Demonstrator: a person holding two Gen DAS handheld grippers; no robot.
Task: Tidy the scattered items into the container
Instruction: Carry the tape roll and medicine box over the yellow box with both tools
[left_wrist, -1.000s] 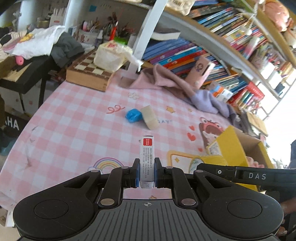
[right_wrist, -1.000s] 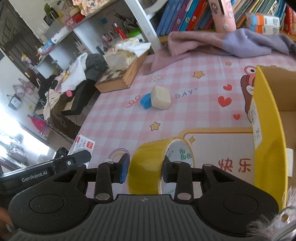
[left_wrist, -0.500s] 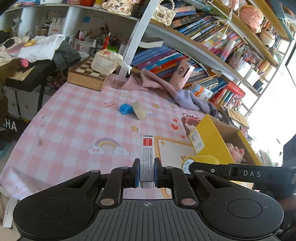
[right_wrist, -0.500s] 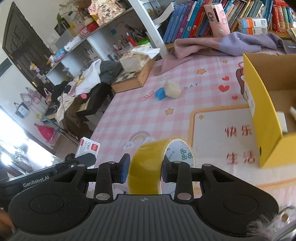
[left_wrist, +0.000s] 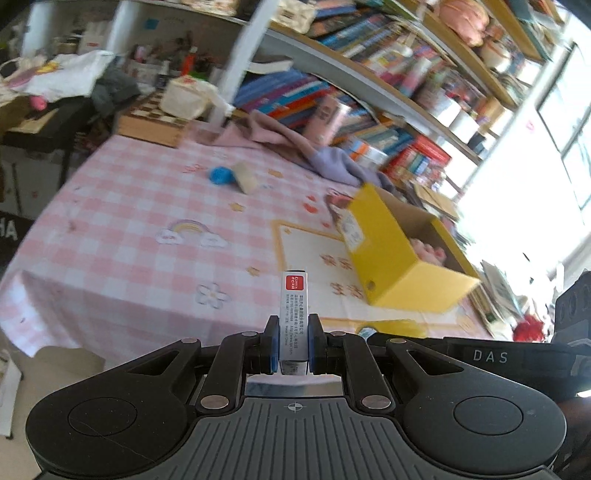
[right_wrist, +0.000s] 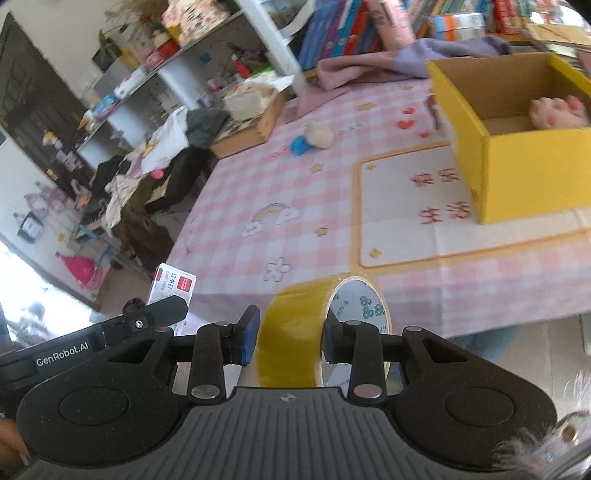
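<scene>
My left gripper (left_wrist: 292, 347) is shut on a small white box with a red label (left_wrist: 293, 314), held upright off the table's near edge. The box also shows in the right wrist view (right_wrist: 171, 290). My right gripper (right_wrist: 290, 338) is shut on a roll of yellow tape (right_wrist: 306, 332), also off the near edge. The yellow cardboard box (right_wrist: 517, 177) stands open on the table at right, with a pink plush paw (right_wrist: 557, 110) inside; it also shows in the left wrist view (left_wrist: 391, 254). A blue item (left_wrist: 221, 175) and a beige block (left_wrist: 246, 177) lie mid-table.
The table has a pink checked cloth (left_wrist: 122, 221). A pink and purple cloth (left_wrist: 306, 155) lies at the back. A wooden chess box (left_wrist: 155, 122) with a cream bag on it stands back left. Bookshelves run behind. Clothes cover a stand at left.
Both grippers have pulled back and risen away from the table with their items still held. The yellow box now shows further off and its inside is visible.
</scene>
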